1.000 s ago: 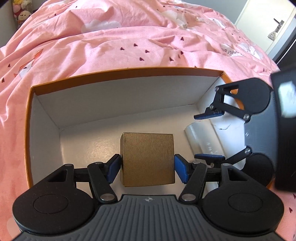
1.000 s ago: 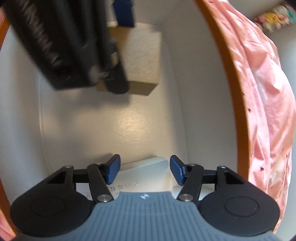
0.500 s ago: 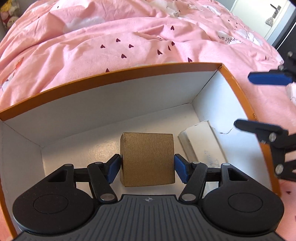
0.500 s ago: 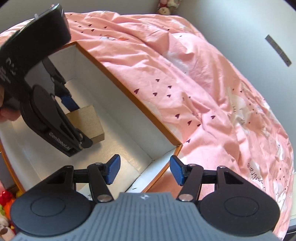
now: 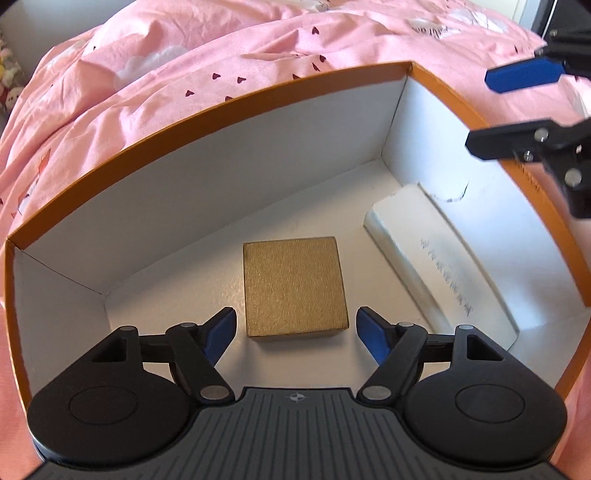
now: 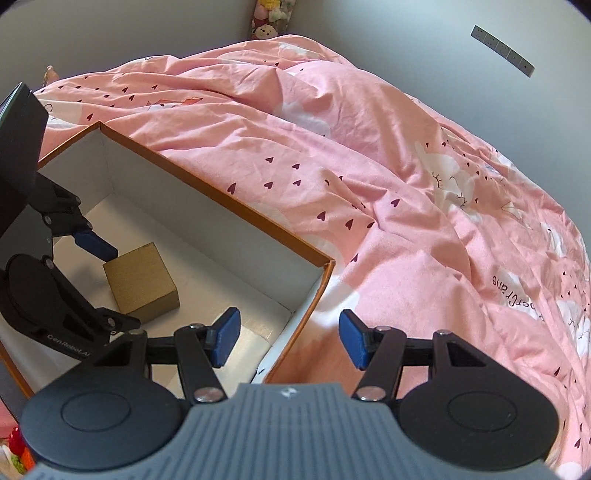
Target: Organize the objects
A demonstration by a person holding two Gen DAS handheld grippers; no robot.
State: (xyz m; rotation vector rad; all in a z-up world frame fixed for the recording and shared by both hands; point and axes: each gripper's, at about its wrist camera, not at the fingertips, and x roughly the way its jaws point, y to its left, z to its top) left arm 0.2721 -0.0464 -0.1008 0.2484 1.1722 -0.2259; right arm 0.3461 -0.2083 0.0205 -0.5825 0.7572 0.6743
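Observation:
A gold-brown cube box [image 5: 293, 288] rests on the white floor of an orange-rimmed cardboard box [image 5: 221, 107]. My left gripper [image 5: 295, 332] is open just behind the cube, its blue pads apart from the cube's sides. A flat white packet [image 5: 436, 258] lies along the box's right wall. My right gripper [image 6: 288, 341] is open and empty, above the box's near corner [image 6: 325, 266]. In the right wrist view the cube [image 6: 142, 282] and the left gripper [image 6: 59, 280] show inside the box.
The box sits on a rumpled pink duvet [image 6: 406, 184] with heart prints. Plush toys [image 6: 267, 18] stand by the grey wall at the back. The right gripper's fingers [image 5: 524, 77] reach into the left wrist view at the upper right.
My left gripper has opened and let go of the gold cube, which now rests on the box floor. My right gripper has risen out of the box and drawn back over its corner.

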